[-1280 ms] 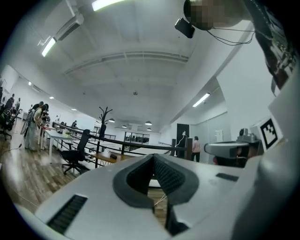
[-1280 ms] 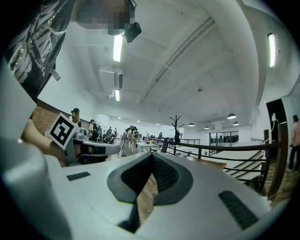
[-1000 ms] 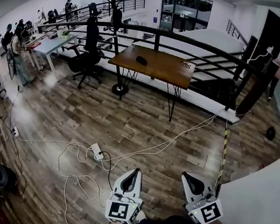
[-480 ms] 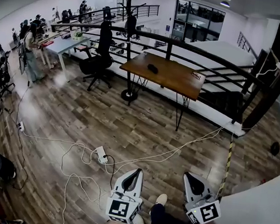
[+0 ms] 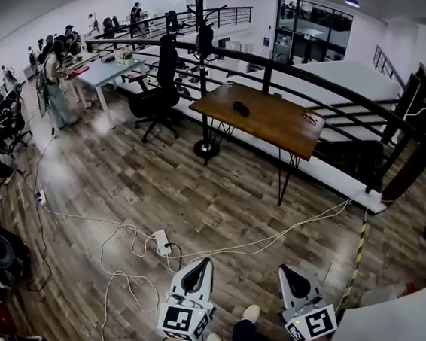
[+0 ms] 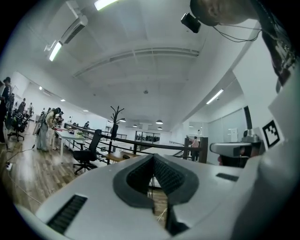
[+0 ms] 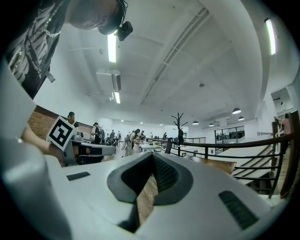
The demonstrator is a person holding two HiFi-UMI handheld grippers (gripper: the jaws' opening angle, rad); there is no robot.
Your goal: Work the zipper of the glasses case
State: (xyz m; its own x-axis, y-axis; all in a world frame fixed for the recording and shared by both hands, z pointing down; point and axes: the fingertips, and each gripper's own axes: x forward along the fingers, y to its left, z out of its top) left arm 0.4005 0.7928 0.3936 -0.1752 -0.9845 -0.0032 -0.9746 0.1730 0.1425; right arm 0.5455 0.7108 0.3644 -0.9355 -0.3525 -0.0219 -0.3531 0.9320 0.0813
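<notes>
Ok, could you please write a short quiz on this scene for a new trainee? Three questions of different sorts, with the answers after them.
1. True or false: the left hand-held gripper carries something between its jaws.
2. Choose one: the small dark object lies on A) the floor, B) the wooden table, C) a chair.
3. Fill the gap: white ___ run across the wooden floor between the person and the table.

Key
1. False. Its jaws are together with nothing between them.
2. B.
3. cables.
</notes>
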